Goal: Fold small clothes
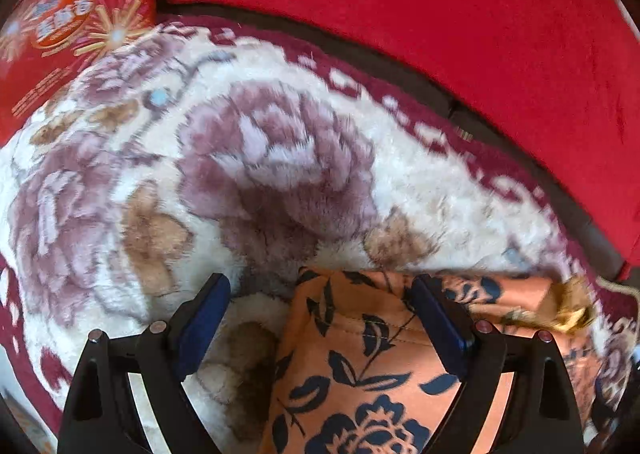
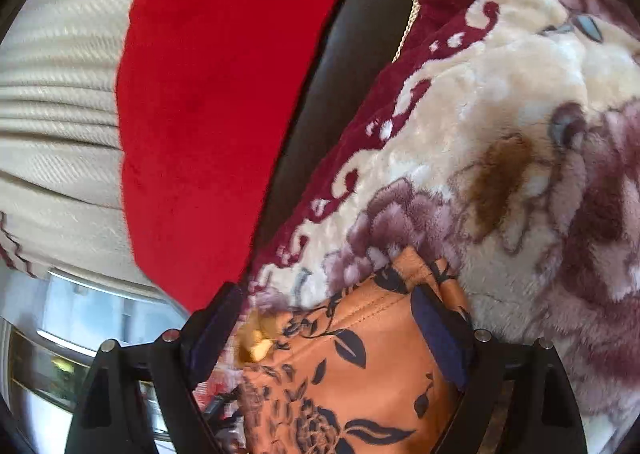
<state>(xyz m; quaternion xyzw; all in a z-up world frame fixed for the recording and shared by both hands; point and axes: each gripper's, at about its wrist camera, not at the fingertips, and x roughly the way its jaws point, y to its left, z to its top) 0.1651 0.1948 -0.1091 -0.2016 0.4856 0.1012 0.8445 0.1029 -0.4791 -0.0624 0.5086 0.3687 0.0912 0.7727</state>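
Note:
An orange garment with a dark blue flower print (image 1: 360,366) lies on a plush cream and mauve floral blanket (image 1: 260,157). My left gripper (image 1: 320,294) is open, its fingers standing over the garment's left edge, the right finger (image 1: 436,318) resting on the cloth. In the right wrist view the same garment (image 2: 344,370) fills the space between the fingers of my right gripper (image 2: 324,306), which is open over its upper edge. A small yellow-gold tag or trim (image 2: 254,342) shows at the garment's left corner.
A red velvet cushion (image 1: 460,33) lies behind the blanket, with a dark leather seat (image 2: 336,93) between them. A red printed bag (image 1: 60,33) stands at the far left. A beige ribbed fabric (image 2: 60,113) lies beyond the red cushion.

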